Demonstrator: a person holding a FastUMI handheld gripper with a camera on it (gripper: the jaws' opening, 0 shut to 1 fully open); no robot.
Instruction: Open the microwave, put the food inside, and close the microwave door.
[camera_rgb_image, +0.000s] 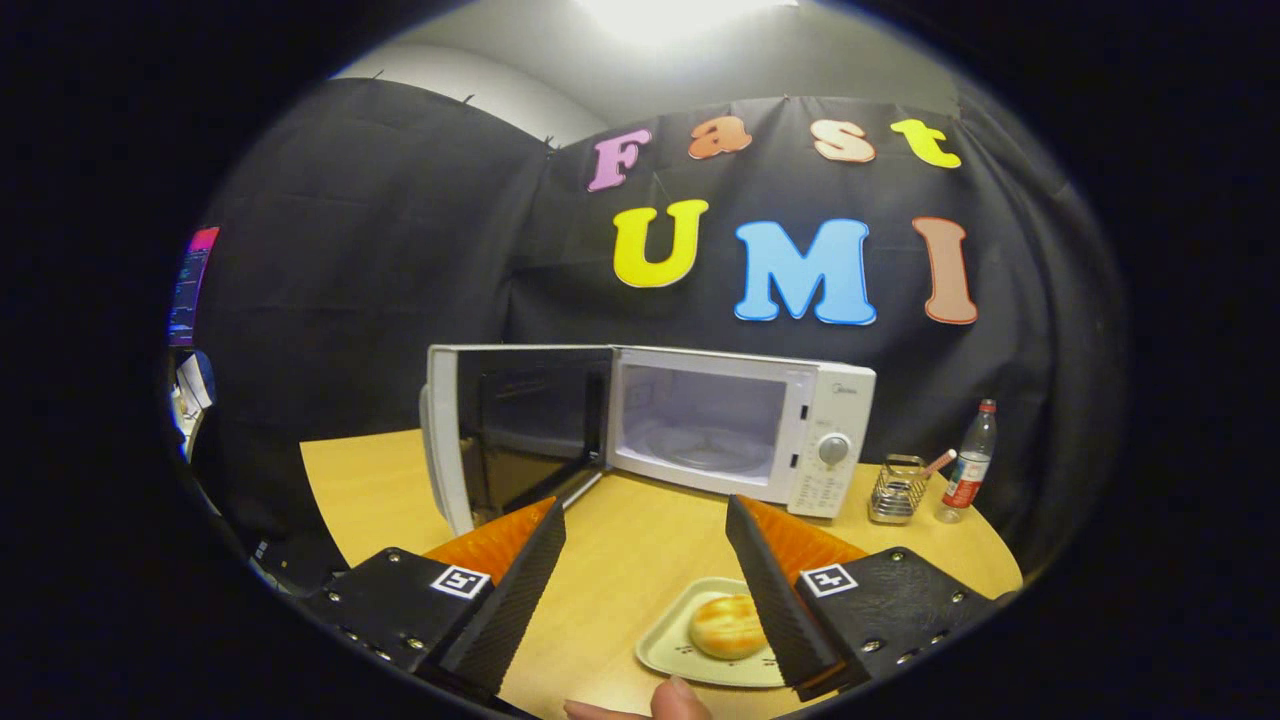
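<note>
One step is done: microwave (740, 425) door (520, 430) is standing open; gripper (645, 590) is hanging wide apart, empty, bun (728, 626) waiting on plate (665, 645).

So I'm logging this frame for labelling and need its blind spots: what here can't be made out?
- Plate: its right part is hidden behind the gripper's open right finger.
- Bun: right edge is behind that finger.
- Microwave panel markings: too small.
- Wire holder contents: too small.
- Bottle label: too small.
- Fingertip: cut off by the view's bottom edge.
</note>
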